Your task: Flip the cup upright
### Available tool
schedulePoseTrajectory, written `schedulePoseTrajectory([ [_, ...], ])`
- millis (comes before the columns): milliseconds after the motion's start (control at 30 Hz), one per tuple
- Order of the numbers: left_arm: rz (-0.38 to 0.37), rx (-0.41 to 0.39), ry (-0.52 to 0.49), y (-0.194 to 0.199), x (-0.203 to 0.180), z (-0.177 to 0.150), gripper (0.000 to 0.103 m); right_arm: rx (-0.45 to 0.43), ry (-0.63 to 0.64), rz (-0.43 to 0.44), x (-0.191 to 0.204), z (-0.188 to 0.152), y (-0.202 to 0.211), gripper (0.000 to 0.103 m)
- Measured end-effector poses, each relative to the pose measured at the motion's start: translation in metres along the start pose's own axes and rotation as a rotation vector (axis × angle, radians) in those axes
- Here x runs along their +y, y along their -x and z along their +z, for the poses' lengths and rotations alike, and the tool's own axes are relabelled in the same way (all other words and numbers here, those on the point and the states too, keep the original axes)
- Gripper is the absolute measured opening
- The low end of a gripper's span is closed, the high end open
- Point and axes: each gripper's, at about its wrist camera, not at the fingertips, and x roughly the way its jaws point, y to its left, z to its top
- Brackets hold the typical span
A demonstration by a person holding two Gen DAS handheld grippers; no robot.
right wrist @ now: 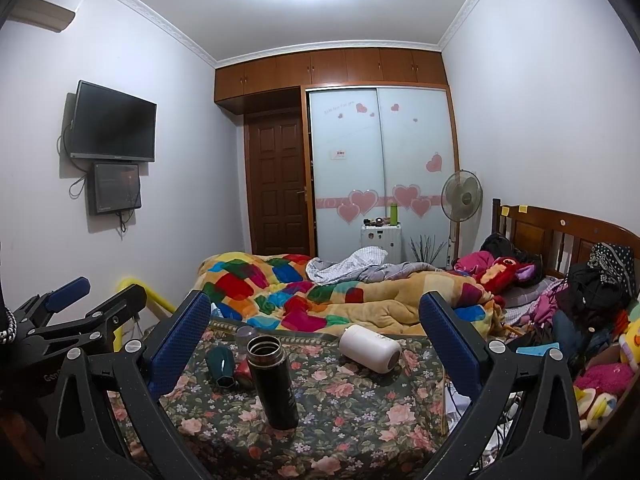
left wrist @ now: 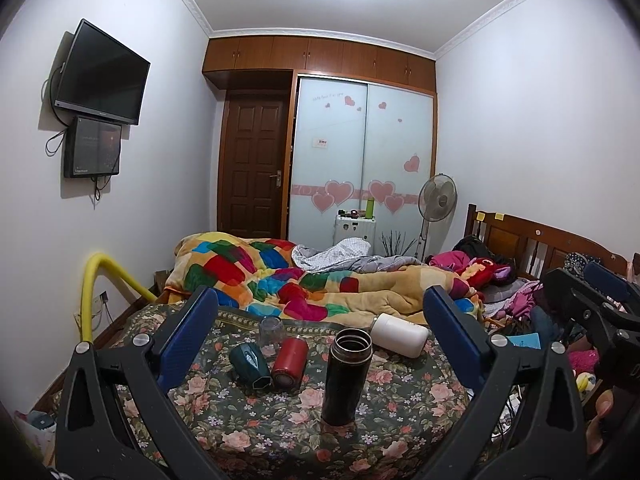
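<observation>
On the floral cloth stand and lie several cups. A black flask stands upright with its mouth open; it also shows in the right wrist view. A white cup lies on its side behind it, also in the right wrist view. A red cup and a dark green cup lie on their sides. A clear glass stands upside down. My left gripper is open and empty, before the cups. My right gripper is open and empty, to its right.
A colourful quilt lies heaped behind the cloth. Clothes and toys pile at the right by the wooden headboard. A yellow padded rail runs at the left. A fan stands by the wardrobe.
</observation>
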Motion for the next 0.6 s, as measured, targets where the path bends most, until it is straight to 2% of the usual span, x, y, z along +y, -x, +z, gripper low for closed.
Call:
schedulePoseTrajectory([
  [600, -0.002, -0.001, -0.005, -0.0010, -0.0009, -0.0014, 0.103, 0.003, -0.005, 0.000, 0.0017, -0.0012, -0.0010, 0.103],
])
